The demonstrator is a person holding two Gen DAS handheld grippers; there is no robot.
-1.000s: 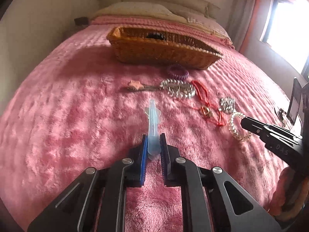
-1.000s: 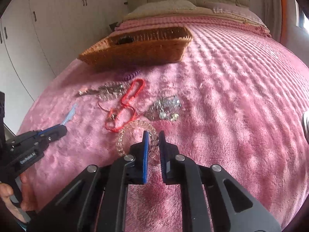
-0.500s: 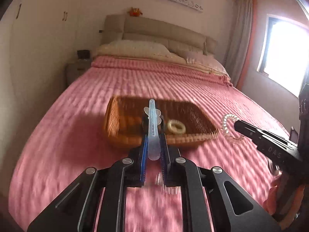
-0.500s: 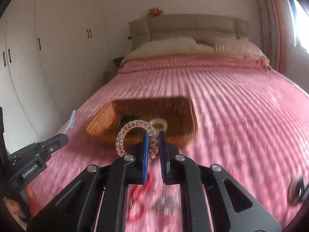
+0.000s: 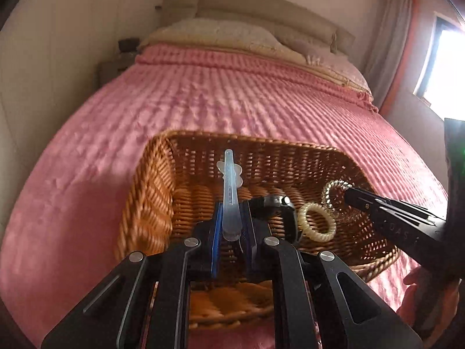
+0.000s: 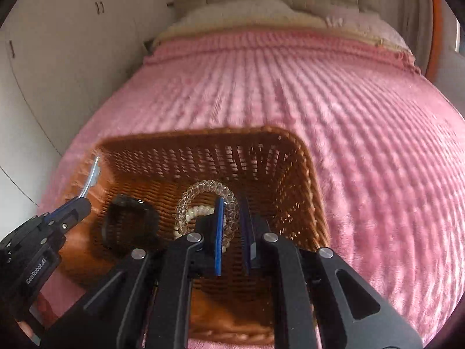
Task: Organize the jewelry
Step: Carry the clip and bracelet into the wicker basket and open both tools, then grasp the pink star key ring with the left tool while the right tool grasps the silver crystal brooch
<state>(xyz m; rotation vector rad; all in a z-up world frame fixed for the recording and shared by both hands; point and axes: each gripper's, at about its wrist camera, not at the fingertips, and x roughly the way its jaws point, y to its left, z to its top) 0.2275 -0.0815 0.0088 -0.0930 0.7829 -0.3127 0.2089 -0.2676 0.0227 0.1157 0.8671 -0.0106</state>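
My left gripper (image 5: 231,218) is shut on a pale blue hair clip (image 5: 229,186) and holds it over the left part of a brown wicker basket (image 5: 151,192). My right gripper (image 6: 234,218) has its jaws slightly parted, with a clear spiral hair tie (image 6: 203,192) still hanging on the left finger, over the basket (image 6: 293,168). In the basket lie a cream spiral hair tie (image 5: 316,222) and a black watch (image 5: 279,203). The right gripper (image 5: 348,196) and the clear tie (image 5: 334,190) also show in the left wrist view, and the left gripper (image 6: 80,202) in the right wrist view.
The basket sits on a pink quilted bedspread (image 5: 232,96). Pillows (image 5: 221,35) and a headboard lie at the far end. A nightstand (image 5: 116,67) and white wardrobes (image 6: 58,43) are on the left, a bright window (image 5: 447,67) on the right.
Both grippers have risen from the bedspread and moved forward over the basket, carrying the clip and the clear tie. The right jaws have parted a little.
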